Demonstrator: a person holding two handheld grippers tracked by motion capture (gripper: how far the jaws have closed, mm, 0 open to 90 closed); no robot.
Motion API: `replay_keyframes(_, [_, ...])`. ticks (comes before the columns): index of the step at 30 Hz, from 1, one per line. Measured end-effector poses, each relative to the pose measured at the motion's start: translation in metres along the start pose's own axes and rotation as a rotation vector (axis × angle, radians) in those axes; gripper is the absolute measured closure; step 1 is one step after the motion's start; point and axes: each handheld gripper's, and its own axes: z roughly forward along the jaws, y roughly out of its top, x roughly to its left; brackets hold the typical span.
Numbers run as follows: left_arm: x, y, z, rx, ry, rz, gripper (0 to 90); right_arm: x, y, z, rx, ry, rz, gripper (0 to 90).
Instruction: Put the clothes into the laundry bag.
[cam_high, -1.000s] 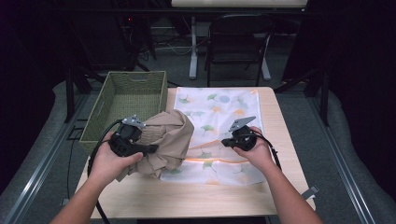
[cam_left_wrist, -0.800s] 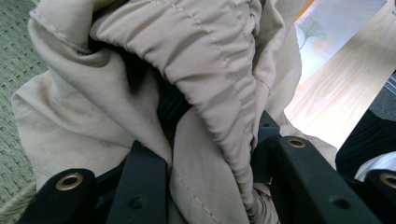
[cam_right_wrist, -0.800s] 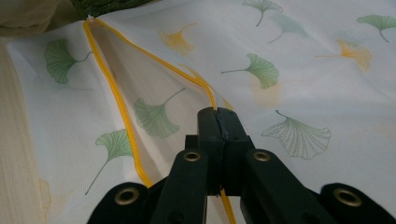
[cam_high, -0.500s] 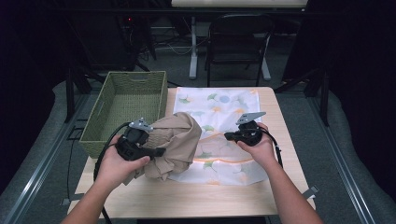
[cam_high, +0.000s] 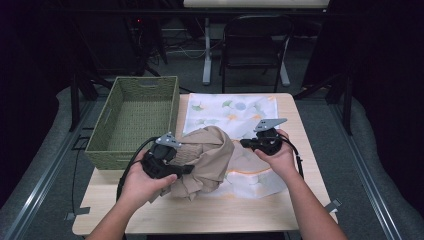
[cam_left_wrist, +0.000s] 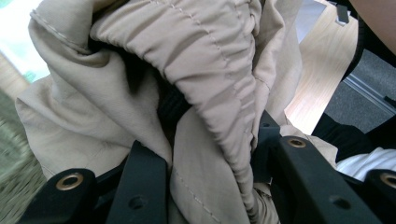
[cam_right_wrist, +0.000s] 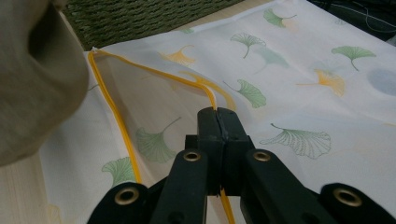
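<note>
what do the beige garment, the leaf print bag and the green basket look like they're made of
Beige garment: thin woven cloth, matte, likely cotton or nylon; it crumples softly, with stitched, gathered seams. Leaf print bag: sheer, light fabric, probably a mesh or synthetic, as its yellow edging shows through the layer. Green basket: woven fibre, perhaps paper rope or seagrass, with a ribbed weave.

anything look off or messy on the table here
Nothing is damaged or spilled. The tan garment is bunched in a heap, pinched by the left gripper, partly covering the leaf-print bag. The right gripper lifts the bag's yellow rim, holding its mouth open. The basket sits square.
</note>
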Motion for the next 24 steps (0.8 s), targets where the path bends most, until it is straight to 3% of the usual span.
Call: replay_keyframes(24, [-0.011,-0.019,0.063,0.054,-0.084,-0.002,66.9,0.007,0.0,0.005,0.015,-0.003,-0.009,89.7])
